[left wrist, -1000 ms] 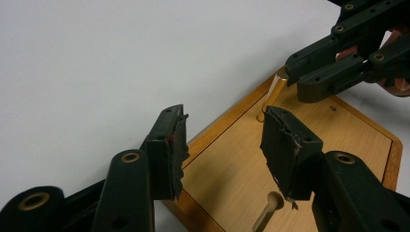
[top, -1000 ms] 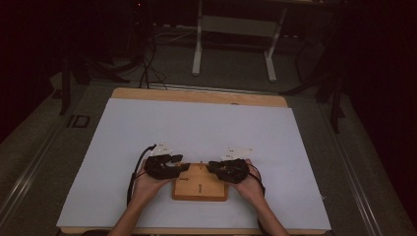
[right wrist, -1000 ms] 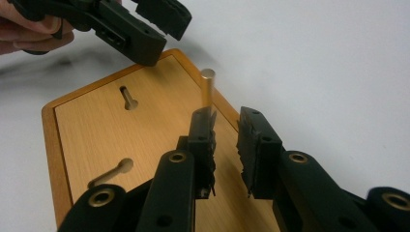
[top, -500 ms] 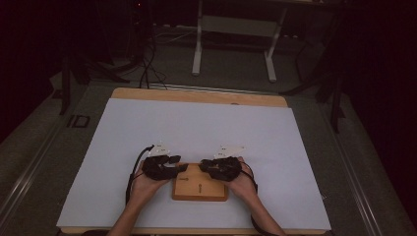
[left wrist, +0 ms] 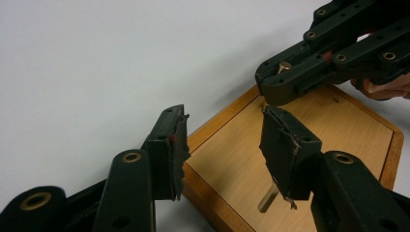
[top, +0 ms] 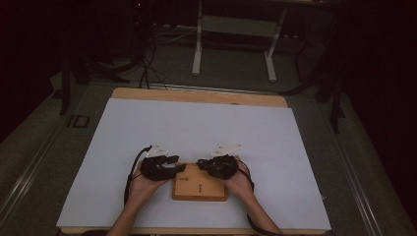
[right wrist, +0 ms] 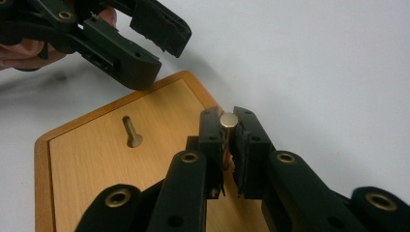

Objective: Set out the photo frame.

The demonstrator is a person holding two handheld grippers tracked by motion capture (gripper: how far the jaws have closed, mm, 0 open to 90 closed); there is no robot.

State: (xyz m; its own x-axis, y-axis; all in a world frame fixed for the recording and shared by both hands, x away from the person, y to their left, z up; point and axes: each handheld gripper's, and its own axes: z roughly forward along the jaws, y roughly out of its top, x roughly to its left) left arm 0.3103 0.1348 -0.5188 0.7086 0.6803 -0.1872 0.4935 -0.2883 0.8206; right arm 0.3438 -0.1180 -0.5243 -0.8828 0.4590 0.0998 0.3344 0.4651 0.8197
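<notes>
A: Tongs first. Right tongs (right wrist: 227, 145) have just been closing, a brass-headed pin (right wrist: 228, 120) between the pads. Pads look pressed on its shaft; only the round head stands clear above them.

B: Left tongs (left wrist: 222, 145)?

A: Parted, nothing between the pads. One pad hangs outside the wooden board (left wrist: 309, 145), over the white counter (left wrist: 96, 58); the other over the board's surface, touching nothing I can make out.

B: Where is the pin?

A: At the board's far corner, upright in the right tongs. Its lower end is hidden behind the pads, so whether it sits in a hole, cannot tell.

B: Anything else on the board?

A: Second pin (right wrist: 130, 131) lying flat in a slot near the middle. In the left gripper view the near pad covers its upper part.

B: High view?

A: Dim. Both hands come in from the bottom edge, left hand (top: 142, 184) and right hand (top: 241, 182) flanking the board (top: 199, 189) at the near side of the counter. Pins too small to pick out there. Forearms cut off by the frame.
</notes>
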